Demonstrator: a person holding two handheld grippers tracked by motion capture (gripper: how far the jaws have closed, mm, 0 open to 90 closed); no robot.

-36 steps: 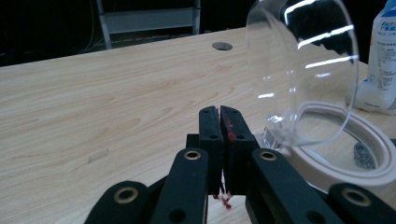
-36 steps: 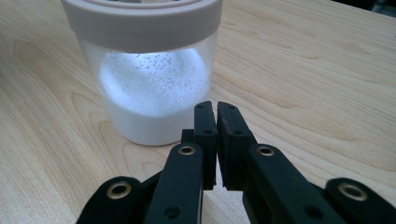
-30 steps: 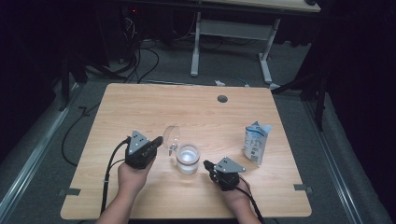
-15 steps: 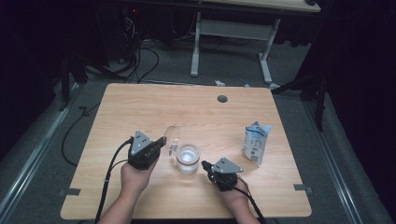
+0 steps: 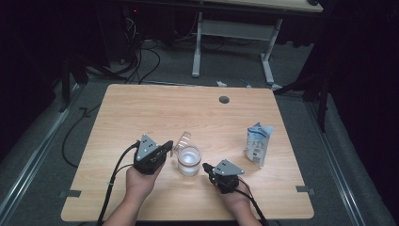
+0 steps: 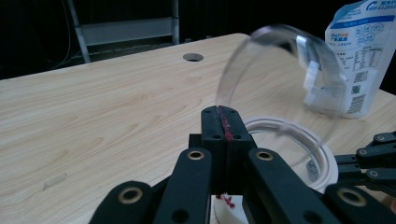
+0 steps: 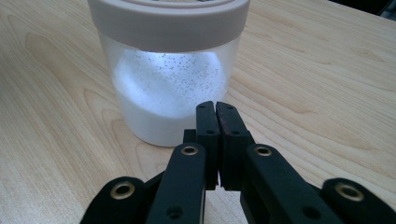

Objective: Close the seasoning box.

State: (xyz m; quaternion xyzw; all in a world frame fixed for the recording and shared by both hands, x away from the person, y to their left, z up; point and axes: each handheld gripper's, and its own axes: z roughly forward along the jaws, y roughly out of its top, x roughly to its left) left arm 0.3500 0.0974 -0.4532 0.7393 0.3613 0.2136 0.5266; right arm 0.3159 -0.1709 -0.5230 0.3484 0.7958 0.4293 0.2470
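Probably a lab or recording room, judging by the dim surroundings: lone wooden table [image 5: 141,117] with a cable hole [image 5: 224,99], grey carpet [image 5: 179,80], tangled cables [image 5: 136,56] beyond, another desk's metal legs [image 5: 196,47] behind.

Clear glossy plastic jar [image 5: 189,160], matt wood table [image 5: 141,108]

Left hand-held gripper [image 5: 165,147] jaws shut, right hand-held gripper [image 5: 207,167] likewise (both angled inward)
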